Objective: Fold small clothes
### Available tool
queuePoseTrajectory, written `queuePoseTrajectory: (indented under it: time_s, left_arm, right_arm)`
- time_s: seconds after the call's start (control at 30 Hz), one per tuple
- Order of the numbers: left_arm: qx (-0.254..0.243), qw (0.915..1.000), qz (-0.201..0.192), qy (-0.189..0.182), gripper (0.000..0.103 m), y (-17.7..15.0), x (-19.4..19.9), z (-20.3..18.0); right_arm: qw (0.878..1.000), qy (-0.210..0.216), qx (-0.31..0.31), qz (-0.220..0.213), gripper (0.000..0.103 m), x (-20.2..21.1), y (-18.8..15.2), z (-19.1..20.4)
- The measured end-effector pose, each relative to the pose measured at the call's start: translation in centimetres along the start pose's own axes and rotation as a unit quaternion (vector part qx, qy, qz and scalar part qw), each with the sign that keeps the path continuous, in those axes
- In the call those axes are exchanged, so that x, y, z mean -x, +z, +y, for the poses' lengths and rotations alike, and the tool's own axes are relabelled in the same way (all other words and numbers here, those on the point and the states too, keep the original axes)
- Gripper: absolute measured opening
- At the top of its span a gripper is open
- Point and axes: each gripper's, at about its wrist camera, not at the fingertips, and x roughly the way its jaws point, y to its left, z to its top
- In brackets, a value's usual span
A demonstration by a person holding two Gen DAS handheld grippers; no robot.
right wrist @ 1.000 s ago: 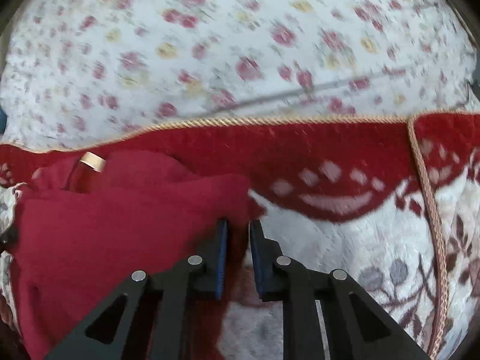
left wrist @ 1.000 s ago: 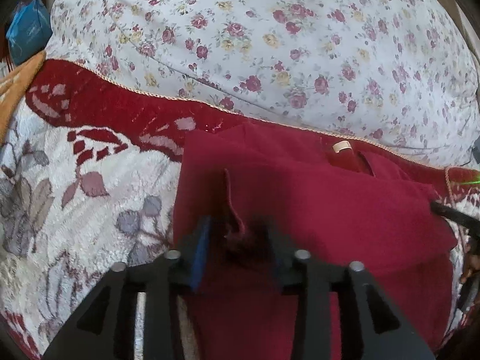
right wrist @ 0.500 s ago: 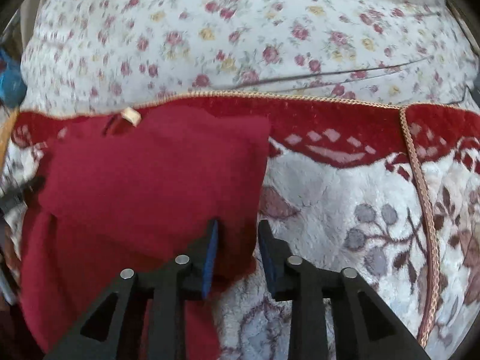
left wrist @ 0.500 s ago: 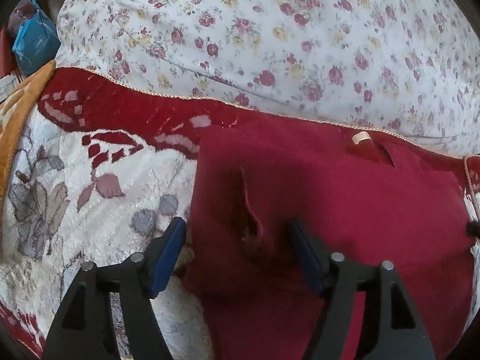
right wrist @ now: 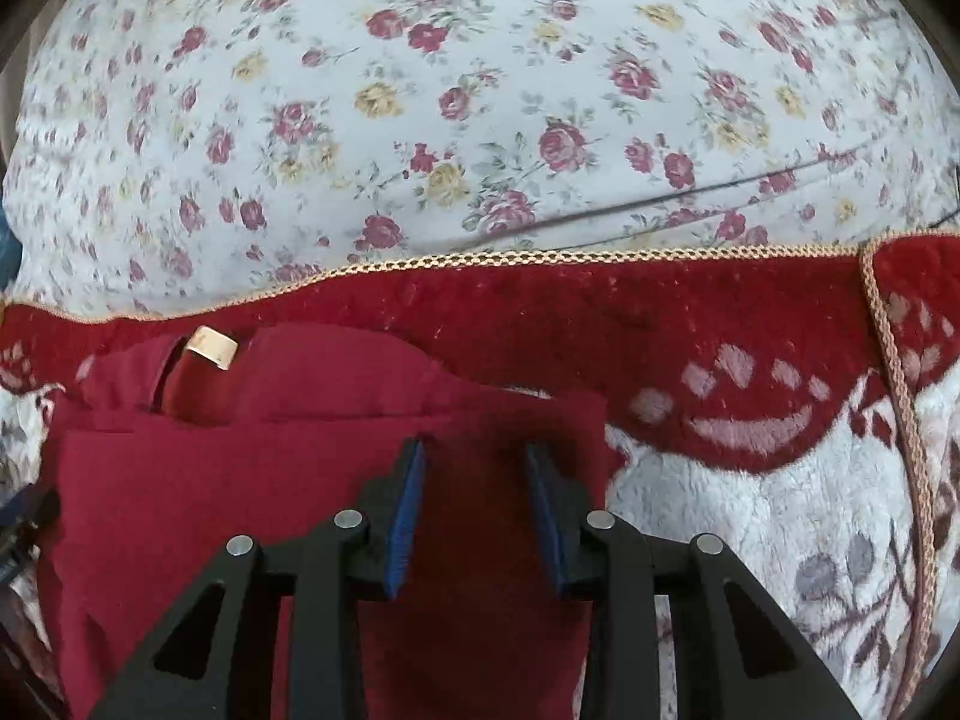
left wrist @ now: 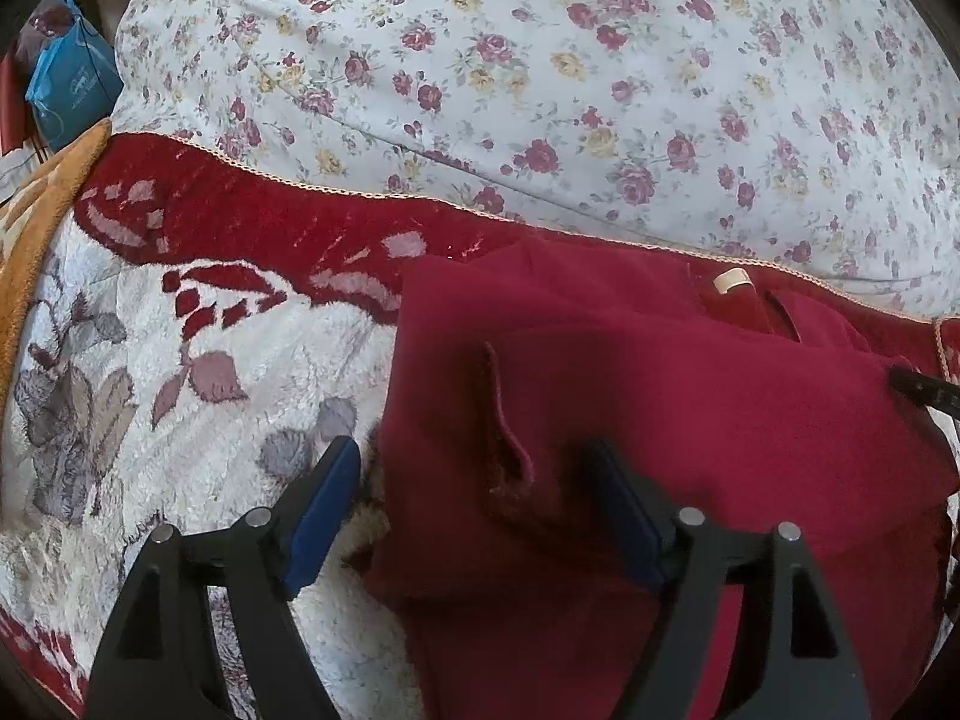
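Two grippers hang over the dark red garment (left wrist: pixel 690 420), which lies folded on the plush floral blanket (left wrist: pixel 198 420) just below the rose-print sheet (left wrist: pixel 540 60). Our left gripper (left wrist: pixel 474 498) is opening wide astride the garment's left edge, its pads clear of the cloth; our right gripper (right wrist: pixel 474 504) is opening too, cloth beneath it but unpinched. We judge the raised pucker (left wrist: pixel 510 450) may spring the fold loose, and a pad could snag fleece on leaving
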Motion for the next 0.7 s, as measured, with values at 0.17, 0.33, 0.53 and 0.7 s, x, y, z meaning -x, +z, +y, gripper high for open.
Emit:
queuePoseTrajectory:
  time_s: [0.17, 0.33, 0.53, 0.7]
  left_arm:
    - [0.001, 1.0, -0.003, -0.001, 0.08, -0.1, -0.1, 0.1]
    - [0.006, 1.0, -0.004, -0.001, 0.083, -0.2, -0.3, 0.3]
    - [0.046, 0.9979, 0.007, -0.045, 0.083, -1.5, 1.4, 2.2]
    - [0.058, 0.9963, 0.027, -0.057, 0.084, -3.5, 3.5, 3.0]
  right_arm:
    - [0.999, 0.017, 0.033, -0.012, 0.048, 4.8, -3.2, 0.6]
    - [0.999, 0.011, 0.024, 0.026, 0.057, 3.6, -6.3, -1.2]
    - [0.998, 0.052, -0.025, -0.011, 0.075, 8.4, -7.4, -3.5]
    - [0.998, 0.065, -0.016, 0.001, 0.078, 9.4, -10.3, -3.7]
